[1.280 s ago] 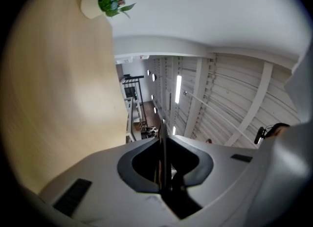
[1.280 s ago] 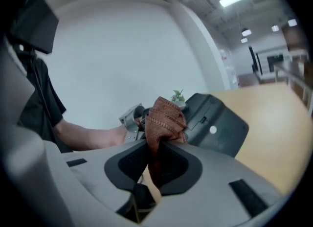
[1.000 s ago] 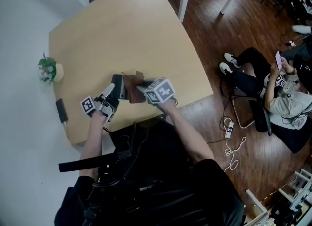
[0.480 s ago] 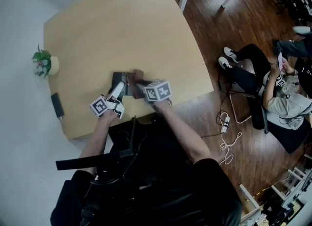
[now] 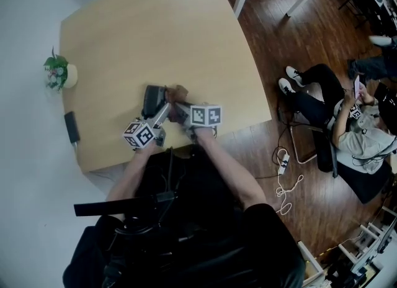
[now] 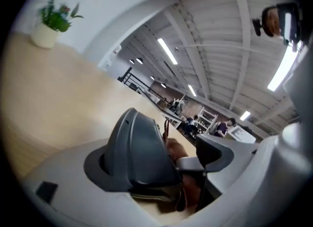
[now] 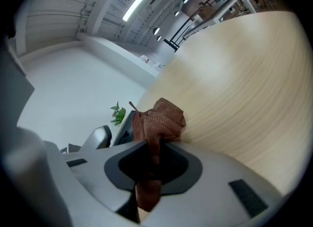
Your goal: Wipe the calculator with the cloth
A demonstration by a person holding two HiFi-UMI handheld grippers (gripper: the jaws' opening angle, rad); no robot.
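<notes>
The right tool point(image 7: 150, 161) has its jaws pressed together on a strip of the brown cloth point(image 7: 161, 119). The rest of the cloth bunches up just past the jaw tips and rests on the tabletop point(image 5: 161, 26). The left tool point(image 6: 177, 147) has just been opening and now stands spread wide. Its pads press on nothing; the cloth shows through the gap beyond them, and a dark edge low in the gap may be the calculator, though I cannot be sure. The calculator point(image 5: 152, 99) lies flat on the tabletop near the person's edge, with its long axis running roughly away from the person. In the head view the left tool's fingers reach in over its near right corner. The cloth sits against the calculator's right side, at or just over that edge. So the calculator's face lies to the left of the right tool's load. The wipe, as I judge it, calls for the right tool to drag the cloth leftward onto the face, then along its length. The left tool is the nearer one to the near end and is best placed to pin it there, since a light calculator could skid under the cloth. A potted plant point(image 5: 59, 72) stands well apart at the far left rim.
</notes>
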